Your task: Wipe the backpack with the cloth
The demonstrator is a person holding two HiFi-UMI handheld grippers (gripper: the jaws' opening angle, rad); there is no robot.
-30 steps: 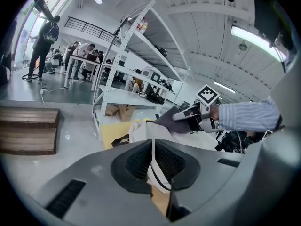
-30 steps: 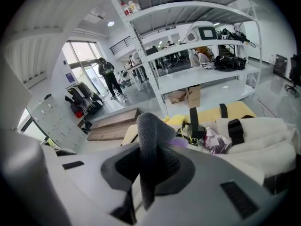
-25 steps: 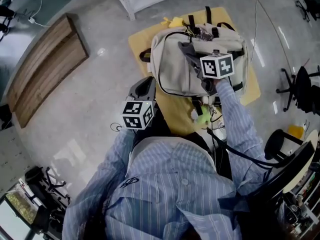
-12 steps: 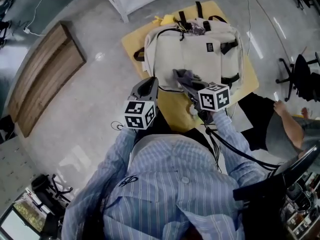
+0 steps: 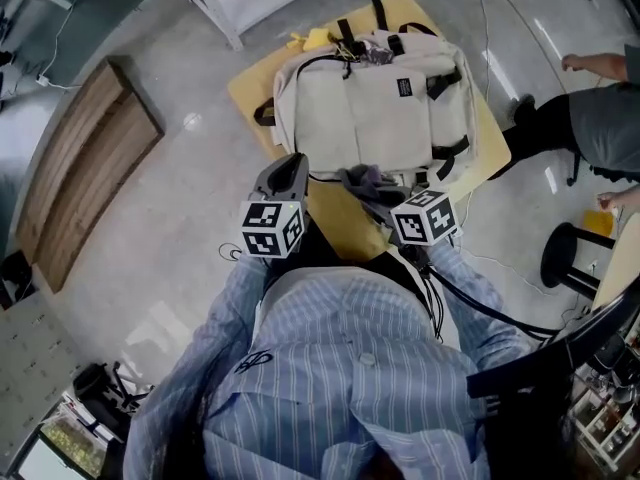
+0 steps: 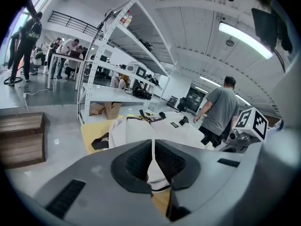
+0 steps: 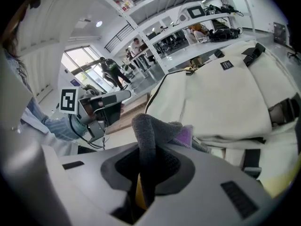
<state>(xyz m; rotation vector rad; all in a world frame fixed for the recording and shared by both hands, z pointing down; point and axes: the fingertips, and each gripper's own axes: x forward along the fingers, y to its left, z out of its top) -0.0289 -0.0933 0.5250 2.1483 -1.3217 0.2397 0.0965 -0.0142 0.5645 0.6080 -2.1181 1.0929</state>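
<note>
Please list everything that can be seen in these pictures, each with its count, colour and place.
backpack: one, cream with black straps, lying on the yellow surface
yellow surface: one, under the backpack
cloth: one, grey, at the backpack's near edge
wooden platform: one, brown, floor at left
shelf rack: one, white, beyond the backpack
stool: one, black, floor at right
bystander: one, grey shirt, at right
left gripper: jaws together, empty
right gripper: shut on the cloth

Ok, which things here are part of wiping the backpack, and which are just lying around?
For the job: backpack, grey cloth, right tongs shut on the cloth.
Just lying about: yellow mat under the backpack, wooden board, white shelving, black stool.
</note>
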